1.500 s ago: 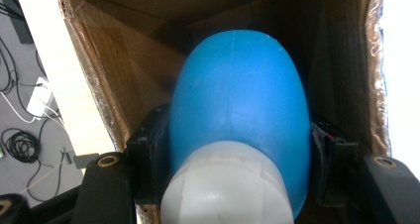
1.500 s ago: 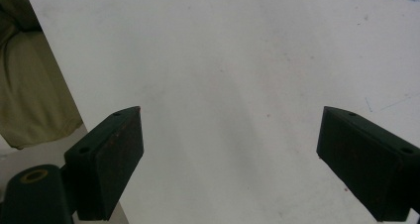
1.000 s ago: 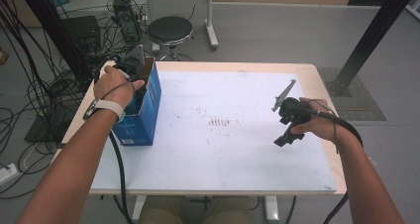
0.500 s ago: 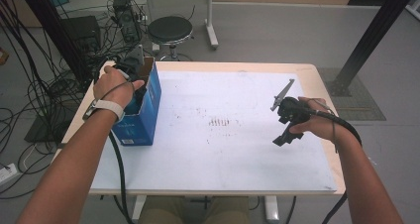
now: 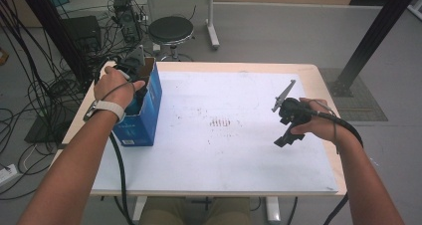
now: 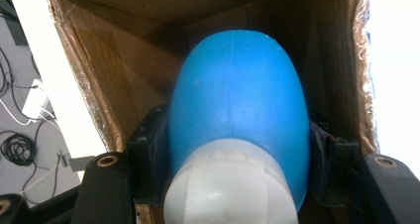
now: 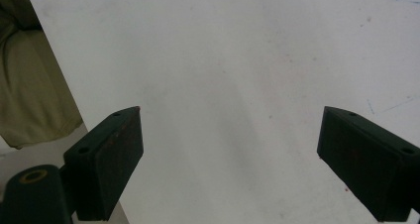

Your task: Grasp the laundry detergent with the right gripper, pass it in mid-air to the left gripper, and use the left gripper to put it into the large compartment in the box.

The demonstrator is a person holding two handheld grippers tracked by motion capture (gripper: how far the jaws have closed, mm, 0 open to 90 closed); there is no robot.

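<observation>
At the tabletop's left edge, the left gripper (image 5: 130, 74) grasps a blue-and-white bottle (image 6: 237, 130) inside the blue box (image 5: 144, 116), not yet released or lifted clear; the right gripper (image 7: 233, 164) hangs released, empty.

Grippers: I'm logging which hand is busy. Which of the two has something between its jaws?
The left gripper, inside the blue cardboard box, clamps a blue-and-white bottle; the right gripper gapes over the white table.

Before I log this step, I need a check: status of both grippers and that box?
Left gripper shut on blue-and-white bottle, inside the blue cardboard box. Right gripper open, empty, over the white tabletop. Nothing in the way.
</observation>
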